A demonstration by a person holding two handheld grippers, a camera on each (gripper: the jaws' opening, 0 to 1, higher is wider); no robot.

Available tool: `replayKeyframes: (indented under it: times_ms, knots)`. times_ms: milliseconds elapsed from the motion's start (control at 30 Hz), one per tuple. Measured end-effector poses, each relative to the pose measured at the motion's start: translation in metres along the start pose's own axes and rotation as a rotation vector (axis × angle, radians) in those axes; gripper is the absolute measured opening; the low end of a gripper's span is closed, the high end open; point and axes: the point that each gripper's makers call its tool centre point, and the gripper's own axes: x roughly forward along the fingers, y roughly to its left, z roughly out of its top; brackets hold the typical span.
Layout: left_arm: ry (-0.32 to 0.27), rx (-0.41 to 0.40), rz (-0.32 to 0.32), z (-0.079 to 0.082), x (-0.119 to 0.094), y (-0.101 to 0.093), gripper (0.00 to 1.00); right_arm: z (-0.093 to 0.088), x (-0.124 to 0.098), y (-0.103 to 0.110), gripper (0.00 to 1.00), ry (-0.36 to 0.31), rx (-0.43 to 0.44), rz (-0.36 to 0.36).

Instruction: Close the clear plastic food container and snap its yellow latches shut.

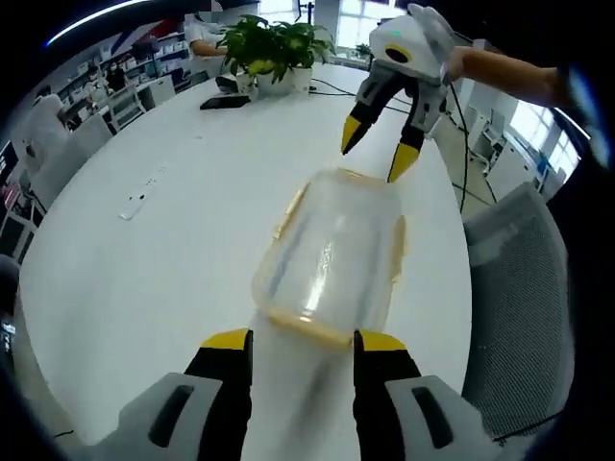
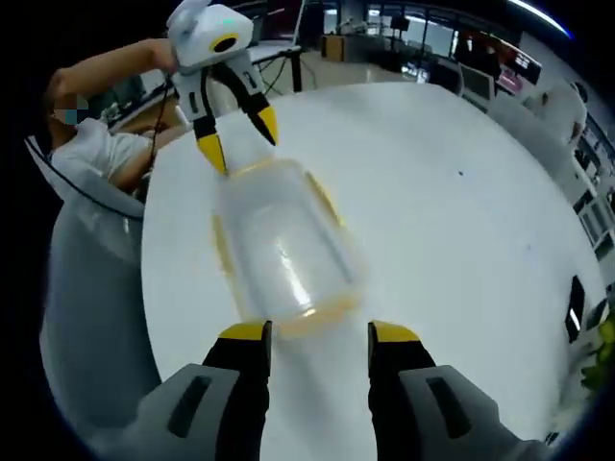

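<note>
A clear plastic food container (image 1: 332,254) with yellow latches lies on the white table (image 1: 163,279). Its lid appears to be on; I cannot tell whether the latches (image 1: 399,245) are snapped. My left gripper (image 1: 303,341) is open, with its yellow tips either side of the container's near short end. My right gripper (image 1: 380,156) hangs open at the far end, tips just above the rim. In the right gripper view the container (image 2: 283,245) runs away from my right gripper (image 2: 319,333), and the left gripper (image 2: 240,142) stands open at its far end.
A potted plant (image 1: 274,48) and a dark flat object (image 1: 226,101) sit at the table's far side, and a white power strip (image 1: 139,197) lies to the left. A grey mesh chair (image 1: 519,279) stands at the table edge. A person's arm (image 1: 504,72) holds the right gripper.
</note>
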Motion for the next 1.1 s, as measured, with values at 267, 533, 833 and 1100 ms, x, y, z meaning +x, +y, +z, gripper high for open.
replayKeyframes:
  times_ms: [267, 533, 833, 1100]
  knots:
    - [-0.056, -0.161, 0.03, 0.003, 0.002, -0.006, 0.36, 0.004, 0.002, 0.006, 0.37, -0.056, 0.169, -0.028]
    - [-0.085, -0.238, 0.047, 0.0, 0.007, -0.012, 0.36, 0.005, 0.006, 0.009, 0.37, -0.082, 0.239, -0.078]
    - [-0.099, -0.419, 0.077, -0.008, 0.011, -0.013, 0.37, -0.001, 0.013, 0.012, 0.38, -0.092, 0.323, -0.105]
    - [-0.128, -0.459, 0.046, -0.002, 0.019, -0.021, 0.37, 0.004, 0.017, 0.019, 0.37, -0.099, 0.354, -0.083]
